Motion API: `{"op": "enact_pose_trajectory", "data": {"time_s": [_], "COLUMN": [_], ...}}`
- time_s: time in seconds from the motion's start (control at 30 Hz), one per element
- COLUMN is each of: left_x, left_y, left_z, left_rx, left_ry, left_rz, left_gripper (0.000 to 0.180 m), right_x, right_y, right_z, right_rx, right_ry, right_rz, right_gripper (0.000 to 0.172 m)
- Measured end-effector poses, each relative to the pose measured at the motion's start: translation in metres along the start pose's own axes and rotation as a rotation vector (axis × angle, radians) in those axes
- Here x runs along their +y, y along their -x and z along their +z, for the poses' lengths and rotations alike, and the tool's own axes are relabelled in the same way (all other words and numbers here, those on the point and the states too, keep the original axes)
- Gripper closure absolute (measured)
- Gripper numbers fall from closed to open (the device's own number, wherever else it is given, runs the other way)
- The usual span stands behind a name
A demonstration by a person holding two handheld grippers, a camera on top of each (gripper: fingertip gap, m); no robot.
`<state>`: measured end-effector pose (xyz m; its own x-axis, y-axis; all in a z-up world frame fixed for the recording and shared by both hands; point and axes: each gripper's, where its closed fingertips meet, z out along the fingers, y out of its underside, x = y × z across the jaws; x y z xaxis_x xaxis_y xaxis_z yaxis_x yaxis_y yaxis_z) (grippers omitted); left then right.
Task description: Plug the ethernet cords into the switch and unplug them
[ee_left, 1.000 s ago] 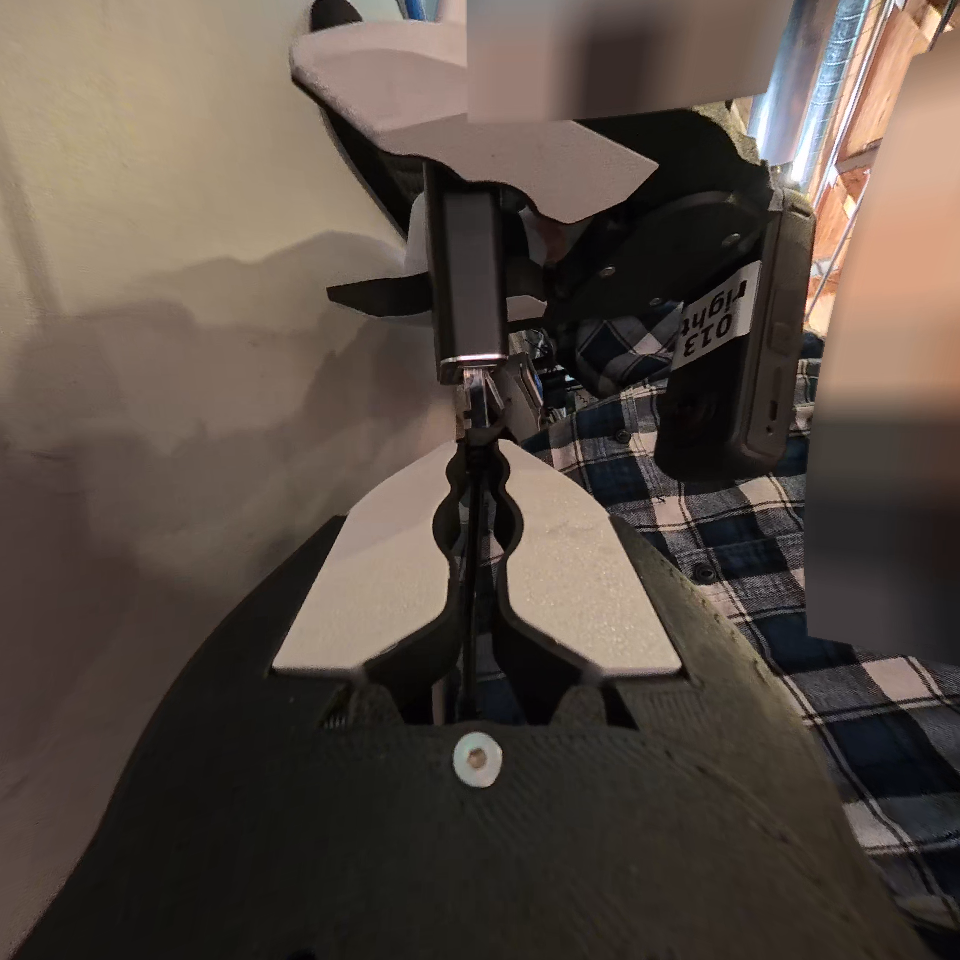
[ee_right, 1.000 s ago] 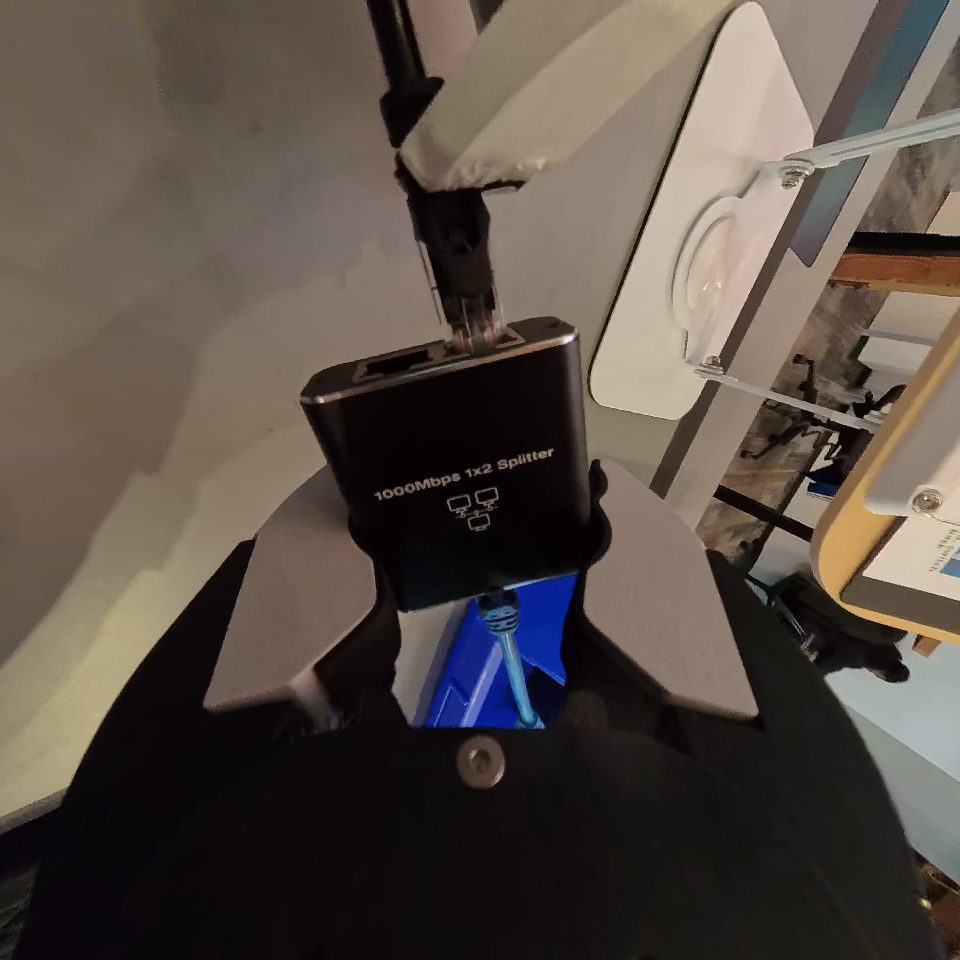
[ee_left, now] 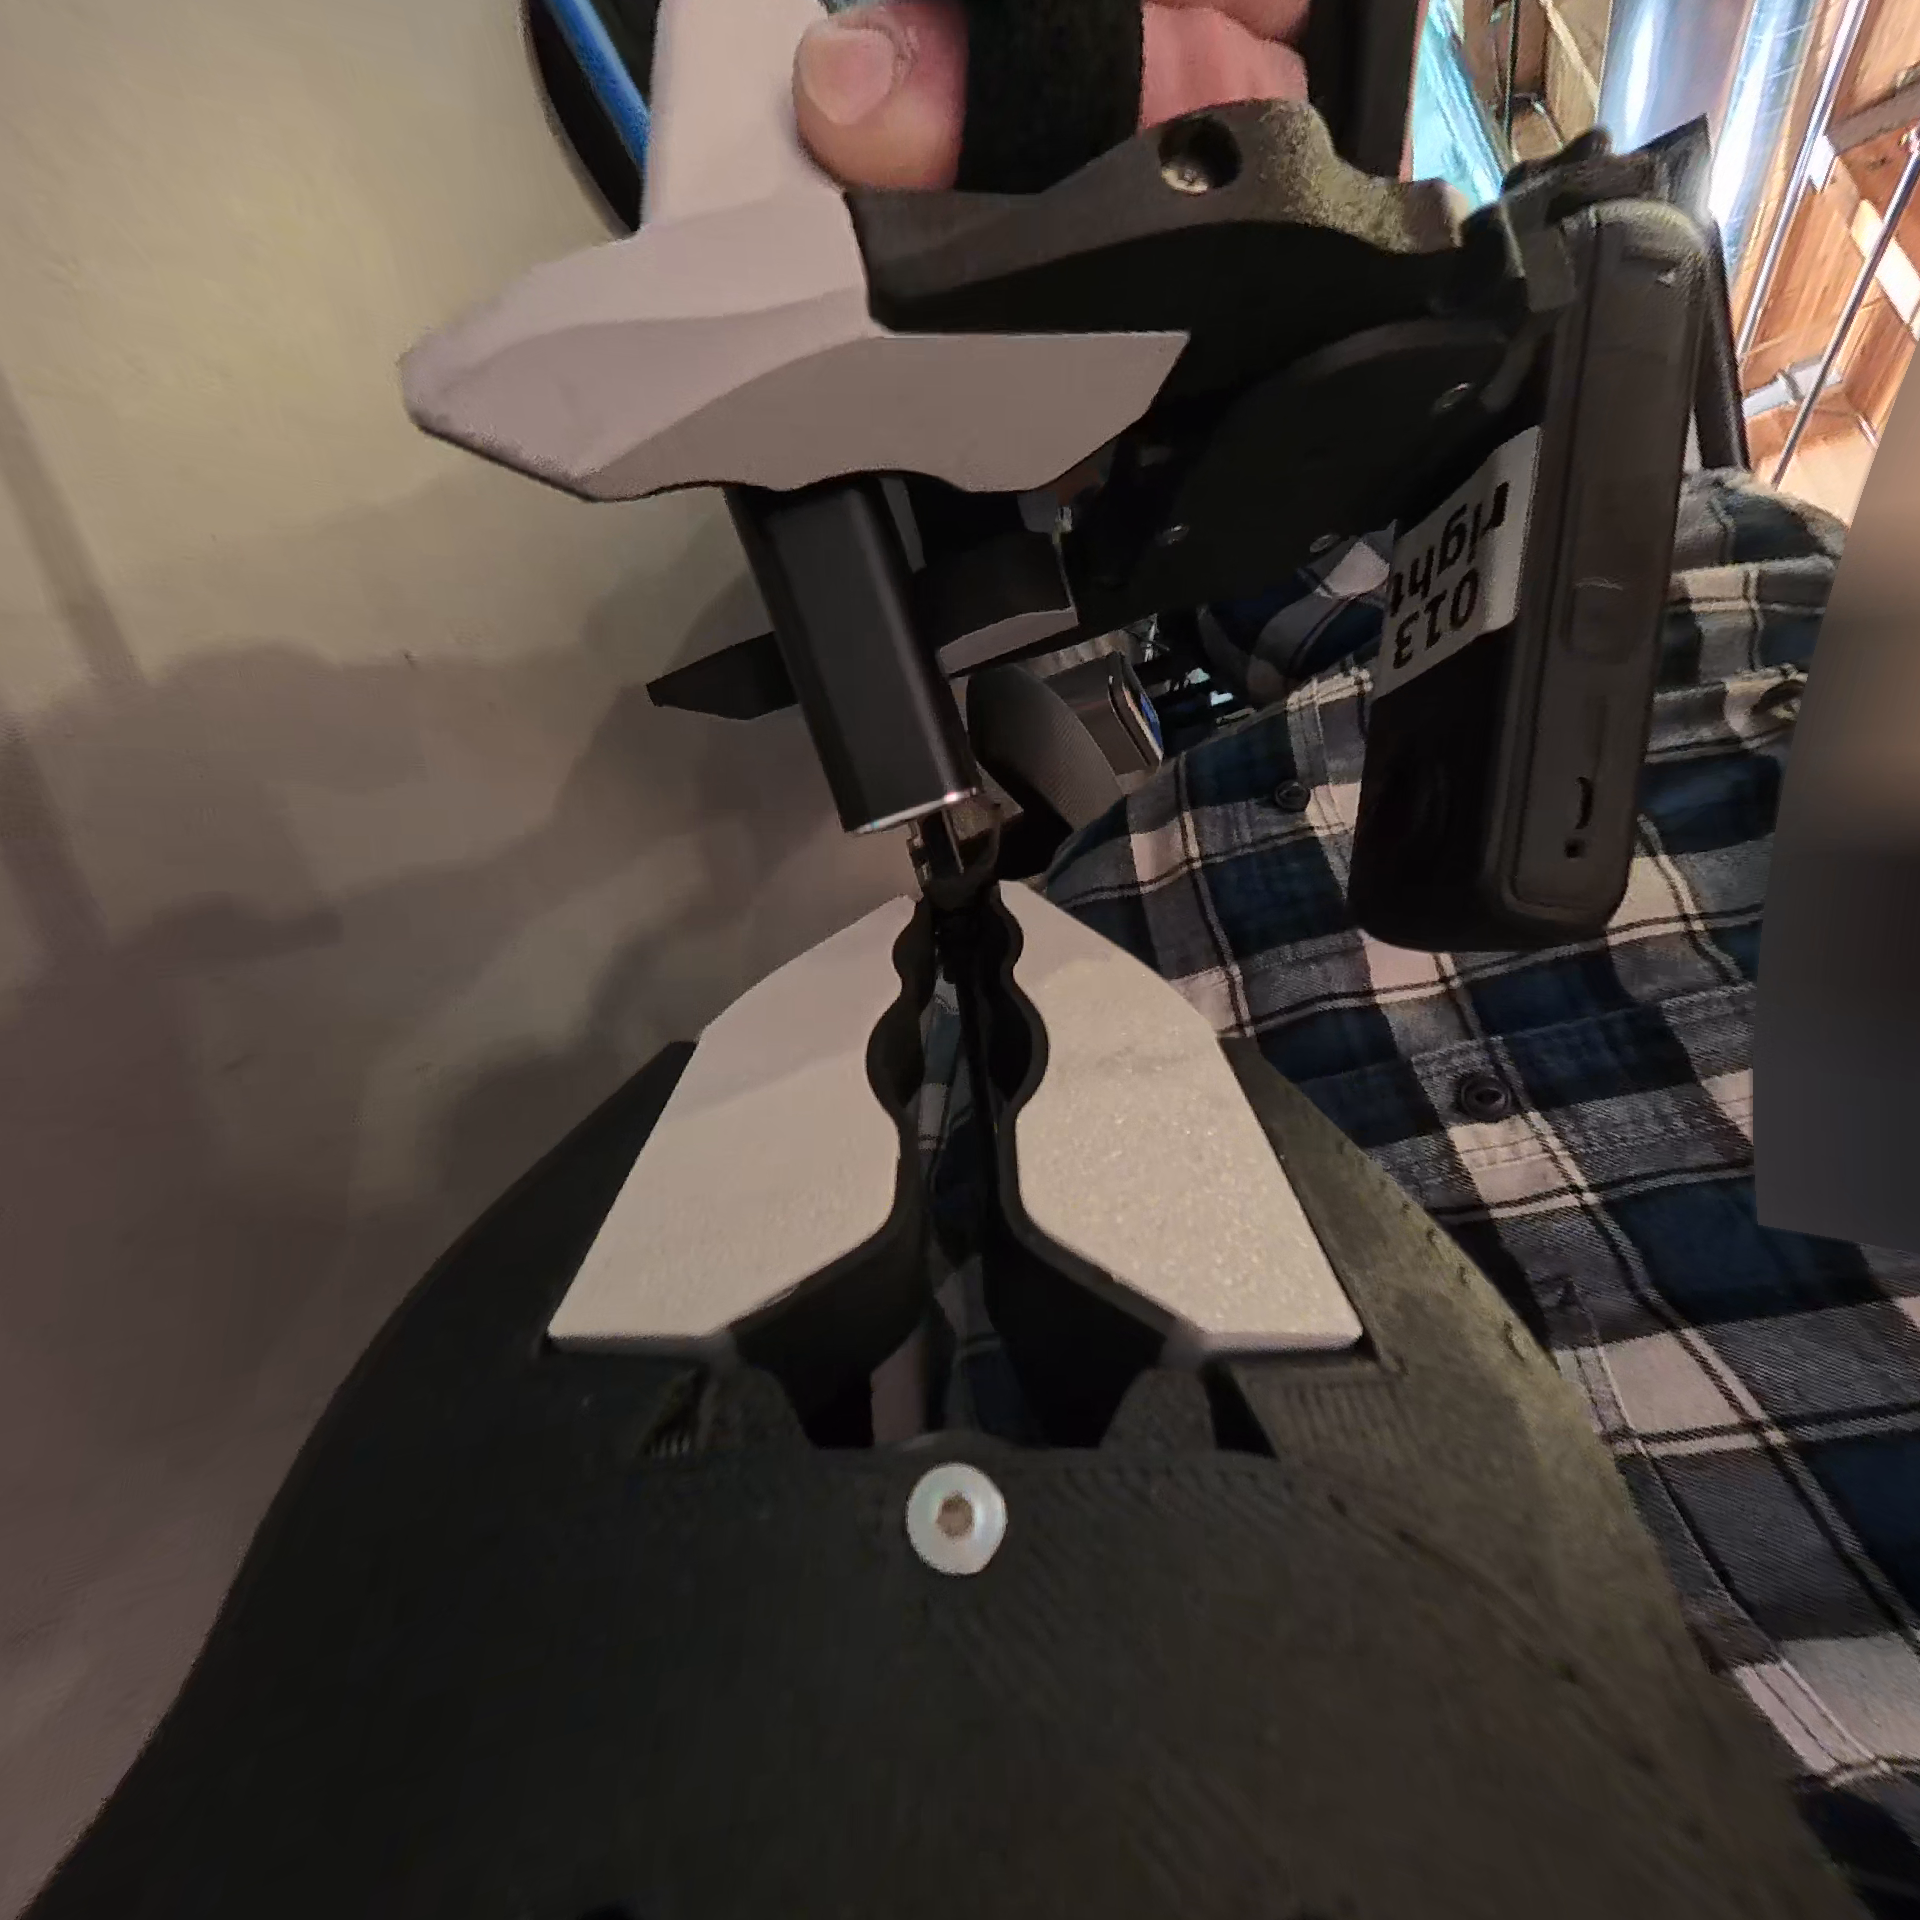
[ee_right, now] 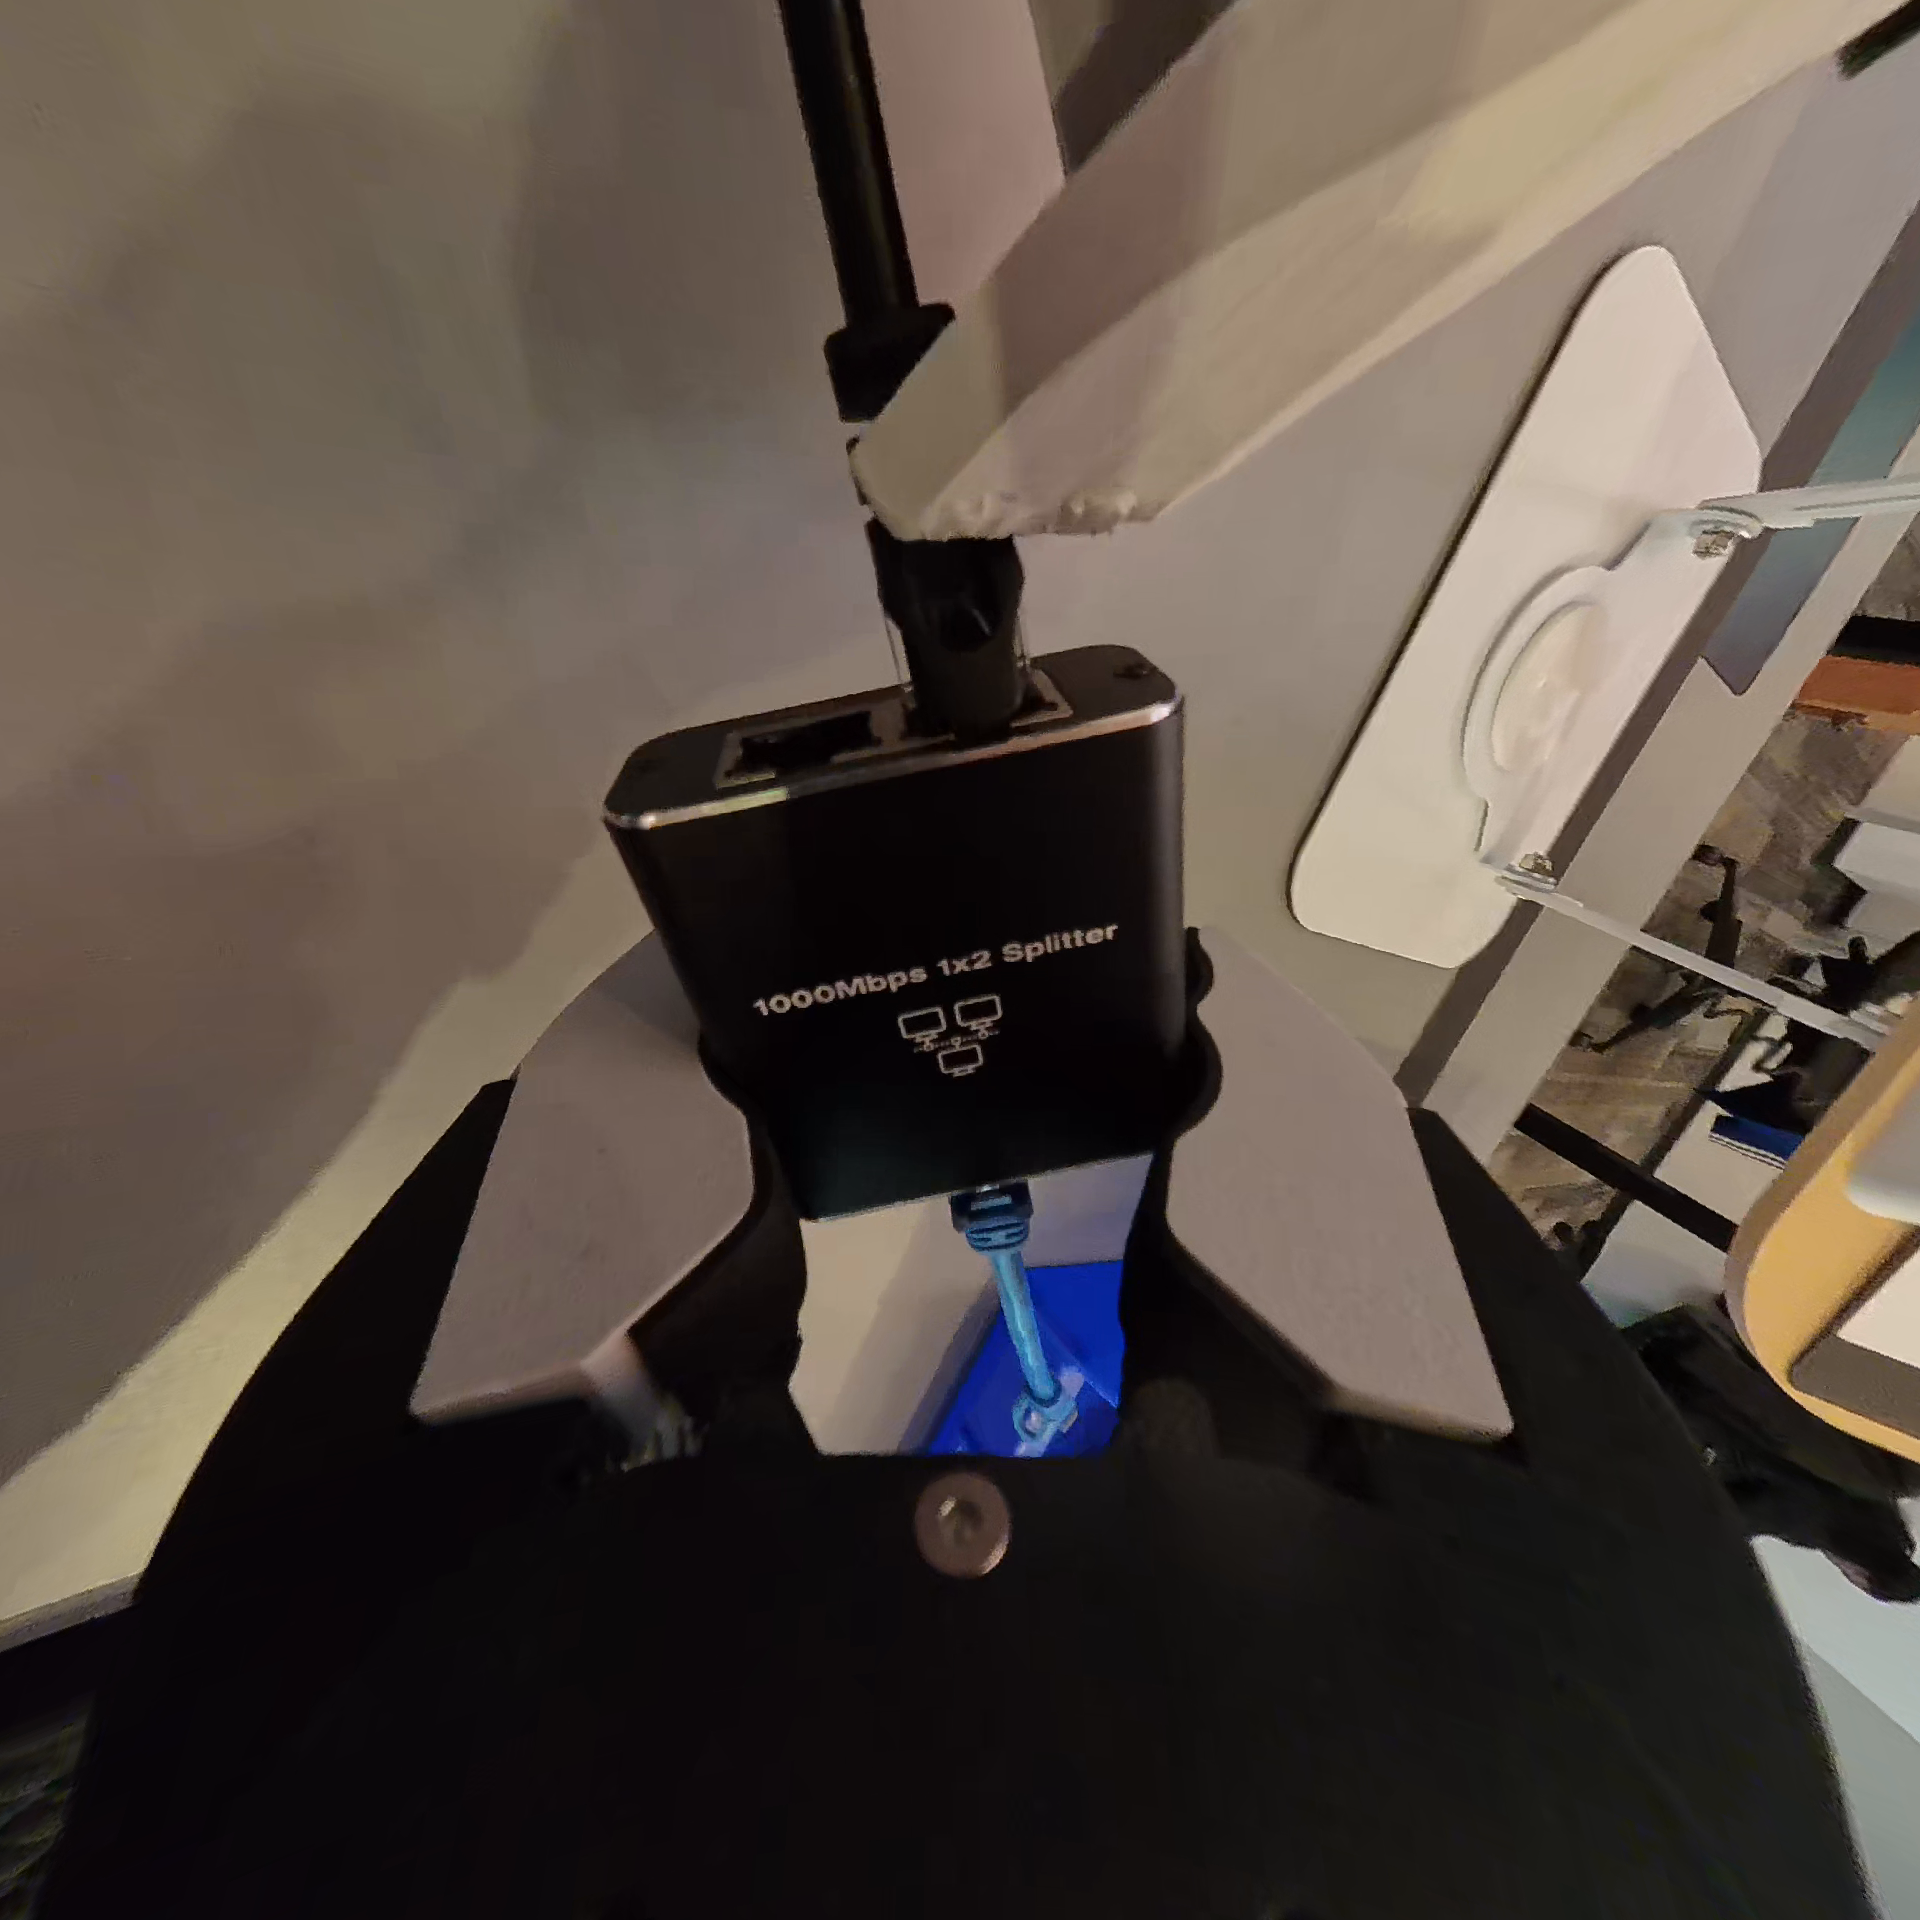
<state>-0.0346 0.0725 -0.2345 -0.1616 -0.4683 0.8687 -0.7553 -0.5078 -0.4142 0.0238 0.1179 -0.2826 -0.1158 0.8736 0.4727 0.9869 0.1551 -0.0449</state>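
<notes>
In the right wrist view my right gripper [ee_right: 951, 997] is shut on the black switch [ee_right: 914, 914] and holds it by both sides. A black ethernet cord [ee_right: 847, 187] comes down from above. Its plug [ee_right: 951, 644] sits in the switch's right port, and the left port [ee_right: 800, 743] is empty. A light blue cord [ee_right: 1013, 1309] is plugged into the switch's near end. My left gripper [ee_left: 956, 920] is shut on the black cord just behind the plug [ee_left: 940, 847], right against the switch [ee_left: 852, 665]. Its pale finger [ee_right: 1143, 343] shows in the right wrist view.
A person's hand [ee_left: 873, 94] grips the right gripper's body, with its camera [ee_left: 1538, 582] to the right. A plaid shirt [ee_left: 1455, 1039] fills the lower right. A pale wall [ee_left: 260, 520] is at the left. A white plate [ee_right: 1507, 623] and a blue bin [ee_right: 1081, 1340] show in the right wrist view. Left tips to right tips: about 9 centimetres.
The black plug has gone deeper into the right port; its clear tip no longer shows. Both grippers have come closer together and kept their holds.
</notes>
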Motion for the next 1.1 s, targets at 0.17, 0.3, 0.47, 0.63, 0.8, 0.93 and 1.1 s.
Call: {"op": "enact_pose_trajectory", "data": {"time_s": [0.17, 0.3, 0.47, 0.63, 0.8, 0.93, 1.1], "left_x": [-0.005, -0.019, -0.019, -0.011, 0.000, 0.019, 0.051], "left_y": [-0.003, -0.009, -0.015, -0.020, -0.032, -0.039, -0.025], "left_z": [-0.003, -0.016, -0.038, -0.088, -0.174, -0.255, -0.344], "left_rx": [-0.010, -0.052, -0.171, -0.339, -0.634, -0.972, -1.255], "left_ry": [-0.007, -0.070, -0.148, -0.258, -0.368, -0.352, -0.289], "left_rz": [0.037, 0.102, 0.208, 0.280, 0.390, 0.476, 0.445], "left_gripper": [0.173, 0.169, 0.152, 0.145, 0.145, 0.144, 0.137], "right_x": [0.001, 0.004, 0.002, 0.000, 0.001, 0.001, -0.002], "right_y": [-0.004, -0.018, -0.023, -0.020, -0.016, -0.013, -0.010], "right_z": [-0.002, -0.008, -0.008, -0.009, -0.011, -0.011, -0.013], "right_rx": [0.008, 0.016, 0.010, -0.016, -0.040, -0.053, -0.068], "right_ry": [-0.011, -0.033, -0.028, -0.030, -0.037, -0.049, -0.073], "right_rz": [0.015, 0.081, 0.105, 0.137, 0.186, 0.218, 0.253], "right_gripper": [0.094, 0.093, 0.093, 0.093, 0.093, 0.093, 0.093]}}
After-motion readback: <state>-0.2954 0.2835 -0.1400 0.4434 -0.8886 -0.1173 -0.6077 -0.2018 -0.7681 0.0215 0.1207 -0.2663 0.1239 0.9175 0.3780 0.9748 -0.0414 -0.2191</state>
